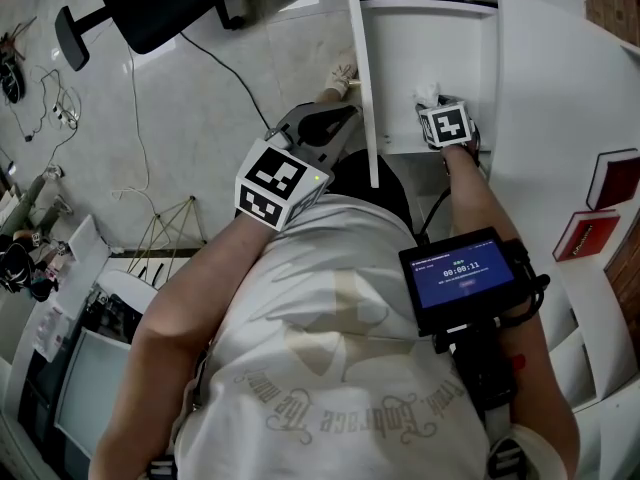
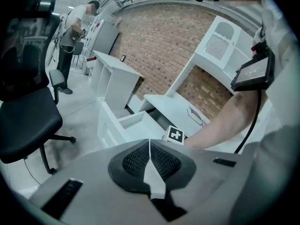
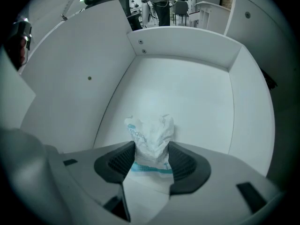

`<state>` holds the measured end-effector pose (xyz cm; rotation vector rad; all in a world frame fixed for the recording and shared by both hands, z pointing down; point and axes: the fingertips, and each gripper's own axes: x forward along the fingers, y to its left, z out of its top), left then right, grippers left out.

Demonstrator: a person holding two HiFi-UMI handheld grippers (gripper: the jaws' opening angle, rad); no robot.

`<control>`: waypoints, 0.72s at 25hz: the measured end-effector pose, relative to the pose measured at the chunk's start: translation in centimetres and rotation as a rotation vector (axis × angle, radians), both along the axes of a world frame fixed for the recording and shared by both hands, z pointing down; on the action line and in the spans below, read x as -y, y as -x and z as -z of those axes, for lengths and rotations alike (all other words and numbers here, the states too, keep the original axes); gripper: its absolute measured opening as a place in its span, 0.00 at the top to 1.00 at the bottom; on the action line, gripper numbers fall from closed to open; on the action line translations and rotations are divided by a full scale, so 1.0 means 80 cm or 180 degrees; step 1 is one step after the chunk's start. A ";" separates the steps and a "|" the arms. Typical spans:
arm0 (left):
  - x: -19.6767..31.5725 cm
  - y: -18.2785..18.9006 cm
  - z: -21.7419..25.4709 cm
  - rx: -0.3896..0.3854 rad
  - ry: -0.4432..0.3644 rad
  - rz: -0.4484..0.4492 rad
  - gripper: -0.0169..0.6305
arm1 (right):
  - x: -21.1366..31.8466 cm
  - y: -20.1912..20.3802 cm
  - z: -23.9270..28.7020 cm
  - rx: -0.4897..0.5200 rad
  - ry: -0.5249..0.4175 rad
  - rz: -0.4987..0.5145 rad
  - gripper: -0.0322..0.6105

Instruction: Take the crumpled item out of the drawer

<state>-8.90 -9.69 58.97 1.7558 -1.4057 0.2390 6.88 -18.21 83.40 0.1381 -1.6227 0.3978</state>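
while the right gripper [image 3: 151,150] points down into the open white drawer [image 3: 187,93], a crumpled packet [image 3: 150,134] stands between its jaws. the jaws are set wide, yet the packet fills the gap. both dark ribbed pads [image 3: 118,161] touch its sides, and the paper looks pinched narrower there than at its top, so the gripper is grasping the packet. the packet is white with teal print and appears to rest on the drawer floor. in the right gripper view it lies nearer the left wall than the right one. in the head view its white tip shows just beside the gripper's marker cube, in the part of the drawer nearer the person. the left gripper [image 2: 149,146] is held outside the drawer, near the person's waist and angled downward. its jaws are clenched together with nothing between them. past it, the left gripper view shows the drawer pulled out from a white desk [image 2: 173,109] and a black office chair [image 2: 28,121] on the floor.
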 end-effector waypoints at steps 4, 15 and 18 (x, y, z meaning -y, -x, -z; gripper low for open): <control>0.001 0.002 0.002 0.0012 -0.0006 -0.0027 0.93 | -0.001 0.002 0.001 0.0011 -0.0016 0.0020 0.60; 0.007 0.007 0.004 0.0049 -0.0028 -0.0059 0.93 | 0.002 0.008 0.002 0.0051 -0.0042 0.0039 0.63; 0.008 0.007 0.005 0.0058 -0.0036 -0.0063 0.93 | 0.003 0.008 0.002 0.0056 -0.0049 0.0046 0.64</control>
